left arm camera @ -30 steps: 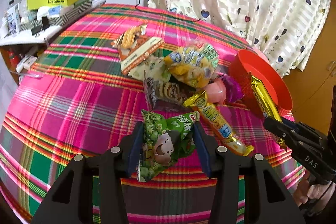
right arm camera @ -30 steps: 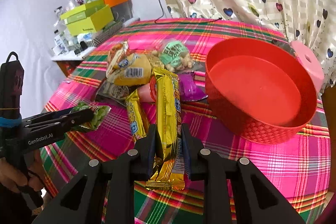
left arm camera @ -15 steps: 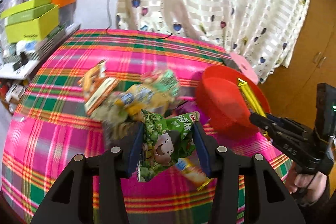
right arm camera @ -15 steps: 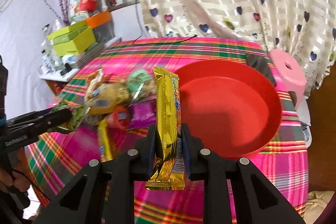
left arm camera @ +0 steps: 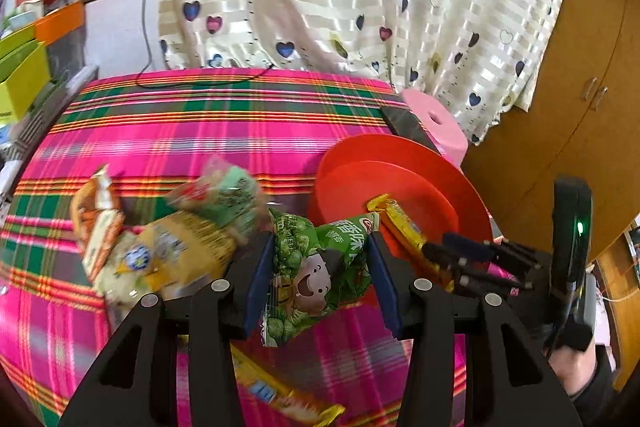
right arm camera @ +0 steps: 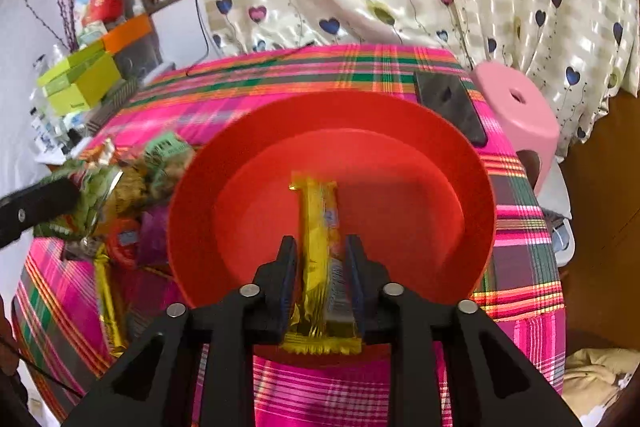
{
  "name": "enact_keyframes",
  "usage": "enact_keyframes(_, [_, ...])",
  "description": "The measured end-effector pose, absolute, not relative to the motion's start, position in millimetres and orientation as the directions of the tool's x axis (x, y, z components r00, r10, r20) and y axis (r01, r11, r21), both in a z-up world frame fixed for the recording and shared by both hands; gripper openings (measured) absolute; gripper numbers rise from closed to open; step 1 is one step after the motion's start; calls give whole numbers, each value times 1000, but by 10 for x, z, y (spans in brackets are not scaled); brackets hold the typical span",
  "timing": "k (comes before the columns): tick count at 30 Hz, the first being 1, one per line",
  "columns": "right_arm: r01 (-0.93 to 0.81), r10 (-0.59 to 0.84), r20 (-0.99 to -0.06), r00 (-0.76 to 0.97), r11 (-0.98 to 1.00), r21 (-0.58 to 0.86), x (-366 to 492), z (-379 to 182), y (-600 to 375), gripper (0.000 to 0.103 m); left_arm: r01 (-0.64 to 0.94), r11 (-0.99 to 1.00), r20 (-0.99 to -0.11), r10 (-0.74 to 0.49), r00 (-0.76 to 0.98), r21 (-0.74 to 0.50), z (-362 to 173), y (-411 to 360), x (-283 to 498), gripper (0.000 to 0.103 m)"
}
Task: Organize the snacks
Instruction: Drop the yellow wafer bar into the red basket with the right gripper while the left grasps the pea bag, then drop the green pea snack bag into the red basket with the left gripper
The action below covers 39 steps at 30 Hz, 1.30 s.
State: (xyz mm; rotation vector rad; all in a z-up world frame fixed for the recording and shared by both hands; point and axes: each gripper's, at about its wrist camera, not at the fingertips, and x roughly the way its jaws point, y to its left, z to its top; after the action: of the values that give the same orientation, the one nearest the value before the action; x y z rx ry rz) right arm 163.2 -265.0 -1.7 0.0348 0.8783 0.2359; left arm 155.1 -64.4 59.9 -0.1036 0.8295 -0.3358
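The right gripper [right arm camera: 320, 269] has its fingers closed on a long gold foil snack bar [right arm camera: 320, 227], glossy and crinkled, with crimped ends. The bar is held over the inside of the round red plastic bowl [right arm camera: 472, 187], which has a smooth floor and a sloped wall. The left gripper [left arm camera: 320, 275] has its fingers closed on a green crinkly plastic snack bag with a cartoon face [left arm camera: 316, 267], just beside the bowl's left rim. The bowl stands on the pink and green plaid cloth of the tabletop [right arm camera: 328, 67]. Left of it lies a pile of soft plastic snack packets [left arm camera: 180, 239], yellow and pale green.
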Motion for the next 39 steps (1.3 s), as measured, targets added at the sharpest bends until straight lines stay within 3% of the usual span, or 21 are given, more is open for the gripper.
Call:
enact_keyframes(9, [-221, 166, -783, 600, 975, 37, 1455, -12, -2584, 32, 317, 924, -741, -365, 564, -214, 435, -1066, 1810, 48])
enact_keyframes(25, [-209, 138, -817, 560, 978, 22, 1243, 177, -2673, 33, 381, 904, -783, -376, 495, -193, 297, -1357, 1888, 49])
enact_keyframes(30, [-143, 134, -777, 615, 988, 57, 1185, 262, -2833, 33, 415, 880, -763, -429, 483, -232, 310, -1357, 1872, 53])
enact_keyframes(34, [-50, 96, -744, 661, 995, 84, 1177, 327, -3018, 33, 419, 881, -701, -443, 560, -222, 461, -1251, 1768, 63])
enact_keyframes(39, [57, 38, -759, 650, 993, 99, 1309, 236, -3236, 33, 332, 922, -698, -370, 613, -197, 461, -1050, 1803, 63])
